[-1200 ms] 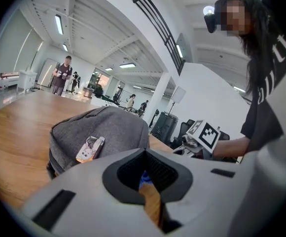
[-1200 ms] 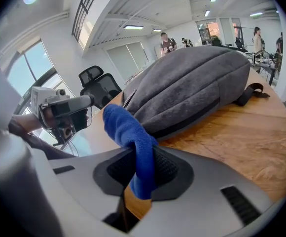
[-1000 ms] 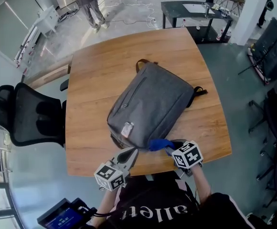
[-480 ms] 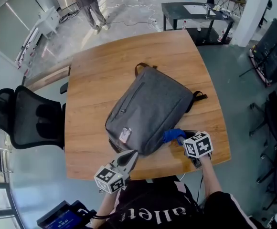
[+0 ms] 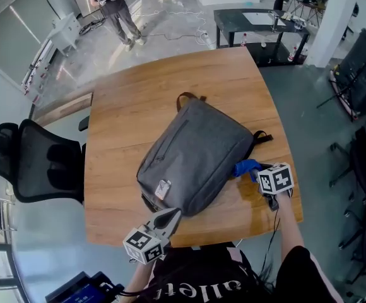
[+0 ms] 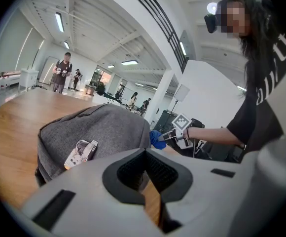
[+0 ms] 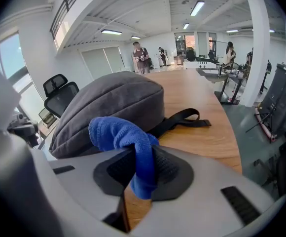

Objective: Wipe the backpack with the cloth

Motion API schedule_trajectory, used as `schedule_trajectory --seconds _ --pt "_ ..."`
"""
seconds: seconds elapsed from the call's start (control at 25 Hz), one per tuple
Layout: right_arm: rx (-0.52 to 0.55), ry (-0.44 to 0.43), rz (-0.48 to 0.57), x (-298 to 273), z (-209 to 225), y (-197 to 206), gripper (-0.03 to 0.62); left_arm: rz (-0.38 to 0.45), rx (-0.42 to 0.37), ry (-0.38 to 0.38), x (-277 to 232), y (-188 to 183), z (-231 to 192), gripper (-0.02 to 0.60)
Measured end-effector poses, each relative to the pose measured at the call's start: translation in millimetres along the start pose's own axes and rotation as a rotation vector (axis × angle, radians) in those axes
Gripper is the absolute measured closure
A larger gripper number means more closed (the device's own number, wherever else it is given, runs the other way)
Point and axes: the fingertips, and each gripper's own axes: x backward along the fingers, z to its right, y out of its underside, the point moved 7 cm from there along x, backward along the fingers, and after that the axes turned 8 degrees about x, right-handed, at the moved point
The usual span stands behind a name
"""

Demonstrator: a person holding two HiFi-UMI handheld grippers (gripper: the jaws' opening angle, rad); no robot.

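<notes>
A grey backpack lies flat on the wooden table, slanted so that its brown carry handle points toward the far side and its bottom end toward the near edge. A small pale tag lies on the fabric near that bottom end.

The right gripper sits at the backpack's right side, its jaws clamped on a blue cloth. The cloth bunches out ahead of the jaws and is pressed up to the bag's right edge, just beside a black strap that trails onto the tabletop.

The left gripper hangs at the near edge of the table, close to the backpack's bottom left corner. Its jaws are closed together with nothing between them, and its tips point at the bag without clearly touching it.

A black mesh office chair stands at the table's left side. On the far floor a person stands, and a low black table sits to the far right.
</notes>
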Motion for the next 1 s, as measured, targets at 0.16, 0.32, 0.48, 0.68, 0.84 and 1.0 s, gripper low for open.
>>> schedule_trajectory --seconds 0.16,0.32,0.48,0.68,0.84,1.0 --pt "-0.02 0.027 -0.005 -0.4 27.9 -5.5 0.516 -0.002 -0.005 0.006 -5.6 -5.8 2.2 0.583" --pt "-0.03 0.041 0.002 -2.3 46.7 -14.6 0.516 0.013 -0.013 0.016 -16.7 -16.4 1.7 0.583" --pt "-0.029 0.044 0.005 -6.5 58.0 -22.0 0.516 0.019 -0.03 0.041 -30.7 -26.9 1.3 0.583" --pt "-0.037 0.069 -0.003 -5.5 73.8 -17.2 0.516 0.011 -0.024 0.062 -37.4 -27.6 4.4 0.583" --pt "-0.046 0.106 -0.018 -3.9 93.0 -12.3 0.516 -0.001 -0.025 0.054 -34.1 -22.1 1.2 0.583" --pt "-0.038 0.126 -0.031 -2.6 105.7 -16.7 0.516 0.008 -0.015 0.029 -24.1 -20.6 -2.6 0.583"
